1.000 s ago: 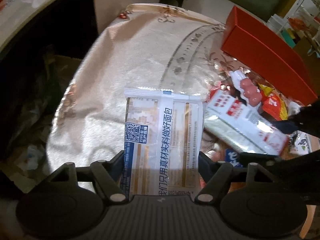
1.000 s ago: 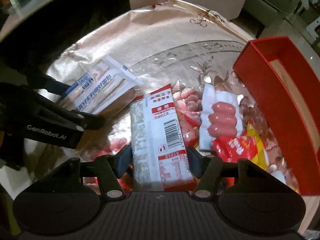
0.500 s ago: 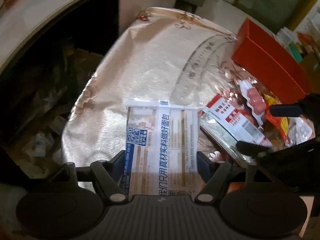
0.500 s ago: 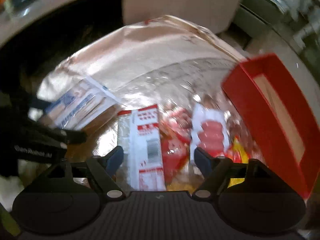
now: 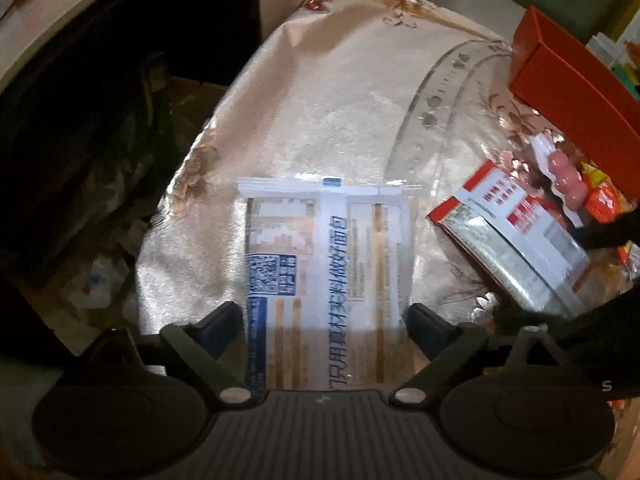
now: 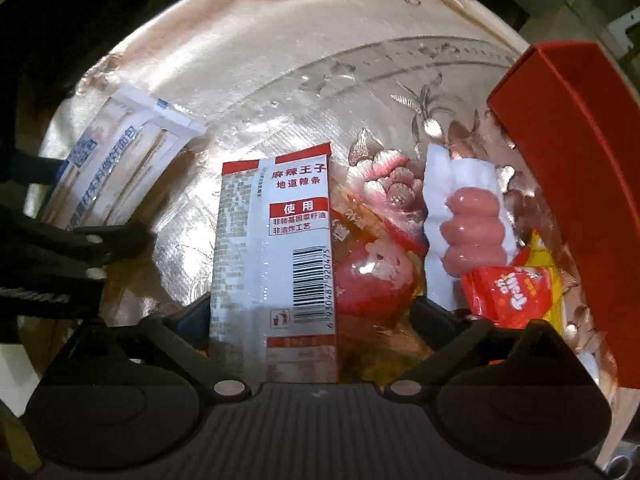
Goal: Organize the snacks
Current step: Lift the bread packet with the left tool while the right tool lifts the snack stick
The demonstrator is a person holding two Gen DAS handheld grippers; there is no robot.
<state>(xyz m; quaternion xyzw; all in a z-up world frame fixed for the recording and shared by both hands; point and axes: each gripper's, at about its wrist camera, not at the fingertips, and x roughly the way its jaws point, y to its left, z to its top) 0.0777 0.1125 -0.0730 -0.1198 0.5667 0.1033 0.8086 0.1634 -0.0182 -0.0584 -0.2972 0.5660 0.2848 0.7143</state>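
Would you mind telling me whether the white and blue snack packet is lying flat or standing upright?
Lying flat: the white and blue snack packet rests printed-face up on the shiny tablecloth, between the opening left gripper fingers.

The setting reads as a domestic room, most likely a living or dining area. A table [image 5: 328,92] carries a glossy satin-type cloth printed with floral motifs under a clear protective sheet, a covering typical of household use. Upholstered seating [image 6: 592,4] stands beyond the far table edge. Cluttered floor items [image 5: 96,280] lie in shadow beside the table. Lighting is dim and warm. A red gift-style box [image 6: 576,168] and retail snack packets [image 6: 500,296] rest on the cloth.
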